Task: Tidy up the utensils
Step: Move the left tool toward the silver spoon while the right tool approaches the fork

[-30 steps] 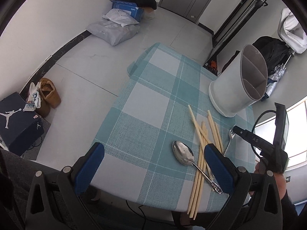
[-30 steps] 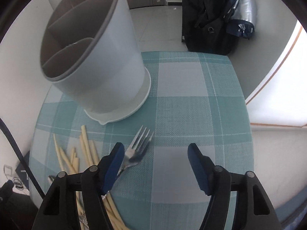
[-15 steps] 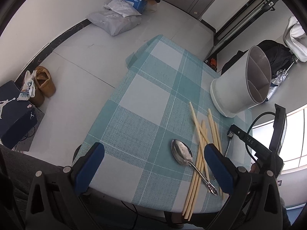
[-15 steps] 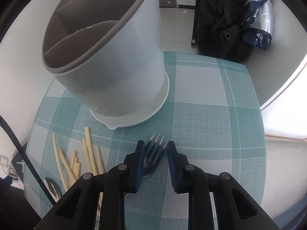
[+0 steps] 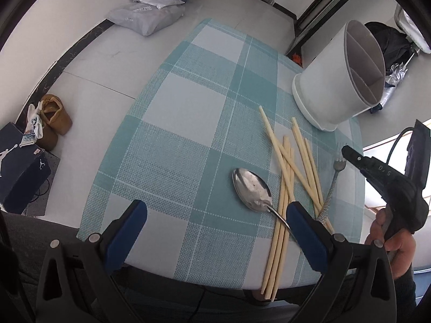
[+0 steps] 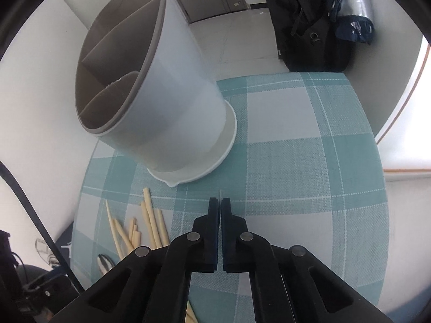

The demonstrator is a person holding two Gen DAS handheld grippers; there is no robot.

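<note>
Fork (image 5: pixel 335 173) lies beside the chopsticks (image 5: pixel 285 161), pinched by the clenched right gripper (image 6: pixel 220 202); left gripper (image 5: pixel 215 212) spread wide, empty

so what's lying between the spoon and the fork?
Left wrist view: the loose chopsticks lie between the spoon and the fork, some crossing over the spoon's handle.

A lived-in home room: checked tablecloth (image 5: pixel 188 113), shoes (image 5: pixel 52 119), parcels (image 5: pixel 146 17) on tiled floor (image 5: pixel 94 80).
</note>
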